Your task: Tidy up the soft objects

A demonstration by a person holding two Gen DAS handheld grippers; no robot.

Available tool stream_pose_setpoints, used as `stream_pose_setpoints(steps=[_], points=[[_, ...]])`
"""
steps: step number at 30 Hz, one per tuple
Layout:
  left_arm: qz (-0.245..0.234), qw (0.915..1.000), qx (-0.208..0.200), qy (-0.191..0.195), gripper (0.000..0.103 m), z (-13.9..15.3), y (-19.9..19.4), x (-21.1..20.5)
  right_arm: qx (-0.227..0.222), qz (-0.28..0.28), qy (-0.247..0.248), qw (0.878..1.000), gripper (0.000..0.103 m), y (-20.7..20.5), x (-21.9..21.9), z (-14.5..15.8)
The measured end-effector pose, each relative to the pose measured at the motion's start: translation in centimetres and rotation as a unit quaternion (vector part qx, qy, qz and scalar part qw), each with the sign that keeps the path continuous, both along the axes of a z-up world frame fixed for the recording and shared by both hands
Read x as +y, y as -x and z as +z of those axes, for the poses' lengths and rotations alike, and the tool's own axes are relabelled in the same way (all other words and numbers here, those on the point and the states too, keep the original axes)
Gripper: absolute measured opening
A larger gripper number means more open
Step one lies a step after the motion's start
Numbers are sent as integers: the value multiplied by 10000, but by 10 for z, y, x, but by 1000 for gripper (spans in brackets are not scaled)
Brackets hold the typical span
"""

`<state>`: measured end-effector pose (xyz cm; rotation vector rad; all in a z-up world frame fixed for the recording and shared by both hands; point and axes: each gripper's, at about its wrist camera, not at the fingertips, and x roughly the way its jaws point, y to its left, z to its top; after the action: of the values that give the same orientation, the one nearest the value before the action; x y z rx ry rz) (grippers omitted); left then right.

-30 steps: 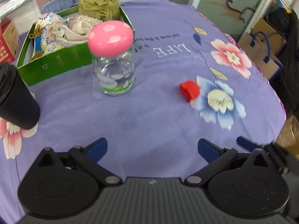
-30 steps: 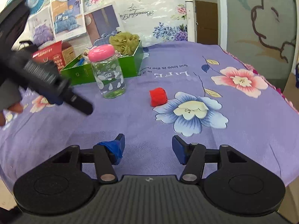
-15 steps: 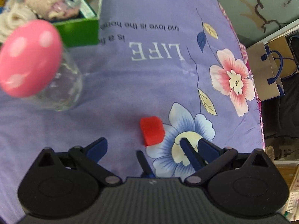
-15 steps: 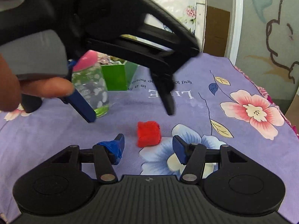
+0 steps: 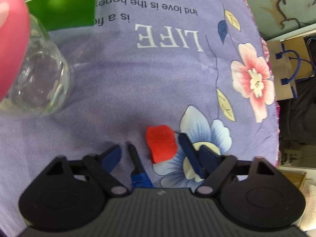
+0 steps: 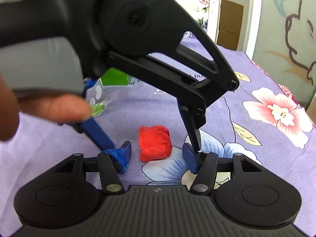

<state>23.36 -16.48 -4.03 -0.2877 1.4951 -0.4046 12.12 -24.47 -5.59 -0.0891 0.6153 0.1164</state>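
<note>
1. While I lean over it, the bench (image 5: pixel 138 83) under its purple flowered cloth (image 6: pixel 256 75) fills both views, with "LIFE" printed upside down at its middle.
2. At the far left stands my green box (image 5: pixel 65 9) of soft things, with a clear glass jar (image 5: pixel 39 83) and its pink lid (image 5: pixel 11 39) in front of it.
3. My left hand-held gripper (image 6: pixel 150 140) reaches steeply down across the right wrist view, my fingers (image 6: pixel 59 108) on its grey handle; its jaws have just been closing, yet they stand apart on either side of the red soft ball without touching it.
4. My right hand-held gripper (image 6: pixel 156 156) sits low at the near side, its jaws about half open, empty, the ball just ahead of its tips.
5. The red soft ball (image 6: pixel 155 145) lies on the cloth at the edge of the blue-and-white flower (image 5: pixel 207 138), well apart from the box.
</note>
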Motion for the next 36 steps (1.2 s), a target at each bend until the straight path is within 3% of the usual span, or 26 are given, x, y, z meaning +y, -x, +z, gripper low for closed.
stream_pose_setpoints(steps=[2,4,5,6,11,18,25,29,31,32,33,34,36], points=[[-93,9999,33,98,60,3,-1,5,-73,34,-60,9999,31,2,-1,-1],[-211,9996,147,112,14,4,1,10,-140,-21,-226,9996,19,7,-7,-1],[-218,9995,172,168,14,4,2,11,-173,-44,-298,9994,11,9,-9,1],[-234,9994,131,200,14,6,5,13,-192,-31,-312,9993,9,11,-9,2],[-280,9989,72,374,13,21,16,16,-361,27,86,9993,9,30,1,14],[-347,9952,-640,654,13,83,23,31,-981,140,439,9941,9,37,8,56],[270,9867,-1463,651,14,168,-25,94,-1646,1001,821,9778,9,-34,51,122],[706,9837,-1610,389,13,182,-70,133,-1697,1509,1078,9679,9,-96,88,137],[1007,9831,-1513,235,15,174,-96,152,-1540,1740,1085,9666,9,-126,105,135],[1147,9813,-1542,112,26,169,-107,160,-1394,1848,985,9678,13,-140,111,133],[1285,9794,-1556,-97,70,162,-117,167,-1228,1934,826,9699,15,-153,115,131],[1460,9761,-1581,-284,75,156,-125,176,-1066,1948,684,9726,19,-166,118,128],[1688,9718,-1601,-374,77,142,-135,196,-872,1909,456,9767,17,-180,116,125]])
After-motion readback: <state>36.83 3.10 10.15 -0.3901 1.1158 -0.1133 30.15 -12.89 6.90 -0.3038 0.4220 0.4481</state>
